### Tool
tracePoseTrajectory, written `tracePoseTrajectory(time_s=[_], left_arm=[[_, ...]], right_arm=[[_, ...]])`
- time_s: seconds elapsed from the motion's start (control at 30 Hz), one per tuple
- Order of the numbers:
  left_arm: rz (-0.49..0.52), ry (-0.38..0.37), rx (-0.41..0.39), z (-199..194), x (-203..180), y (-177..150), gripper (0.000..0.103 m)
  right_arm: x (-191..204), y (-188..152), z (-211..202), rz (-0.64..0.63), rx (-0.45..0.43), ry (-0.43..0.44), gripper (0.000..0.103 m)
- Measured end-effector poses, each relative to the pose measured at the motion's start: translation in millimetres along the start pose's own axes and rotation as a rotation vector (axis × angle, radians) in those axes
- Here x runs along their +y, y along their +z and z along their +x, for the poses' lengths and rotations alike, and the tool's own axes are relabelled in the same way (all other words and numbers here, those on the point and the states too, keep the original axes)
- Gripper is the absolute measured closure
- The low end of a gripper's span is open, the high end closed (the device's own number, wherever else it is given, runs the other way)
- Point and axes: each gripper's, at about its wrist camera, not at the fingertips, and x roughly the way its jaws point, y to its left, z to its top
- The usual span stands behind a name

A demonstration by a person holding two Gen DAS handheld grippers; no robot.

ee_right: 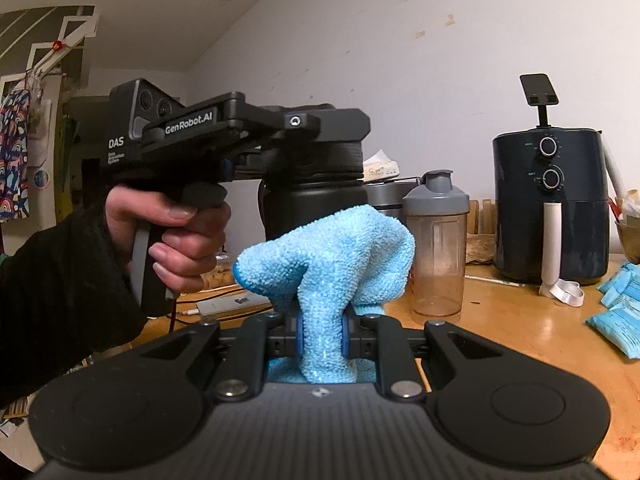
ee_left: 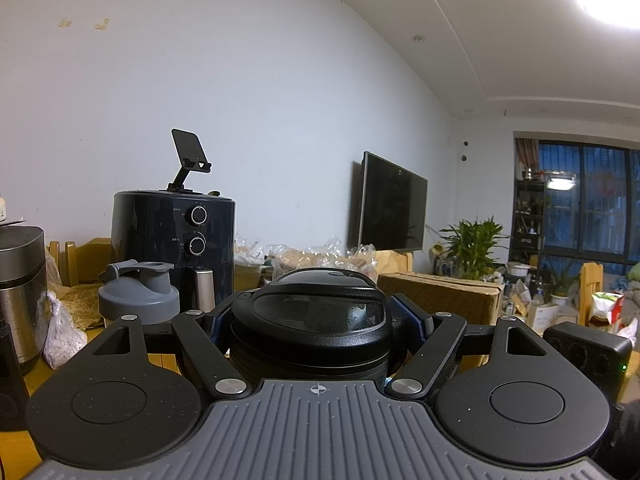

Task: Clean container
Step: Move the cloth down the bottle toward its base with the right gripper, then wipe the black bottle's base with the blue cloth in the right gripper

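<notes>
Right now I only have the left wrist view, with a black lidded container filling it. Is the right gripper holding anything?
Observer: Yes, the right gripper is shut on a blue cloth.
Operator: Is the cloth on the container yet?
Observer: It rises in front of the black container; contact cannot be told.
Operator: Where does my left gripper grip it?
Observer: The left gripper clamps the lid at the top, a hand on its handle.
</notes>
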Motion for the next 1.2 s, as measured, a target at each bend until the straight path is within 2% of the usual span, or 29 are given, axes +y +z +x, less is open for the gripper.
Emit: tracePoseTrajectory(time_s=[0.53,1.0,1.2], left_arm=[[-0.007,0.005,-0.001,-1,1,-1,0.027],[-0.008,0.006,0.001,-1,0,1,0.027],[-0.012,0.005,-0.001,1,-1,0,0.027]], right_arm=[[-1,5,10,-0.022,0.085,-0.007,0.092],[-9,-19,35,-0.044,0.306,0.003,0.093],[-15,-31,43,-0.029,0.364,0.014,0.093]])
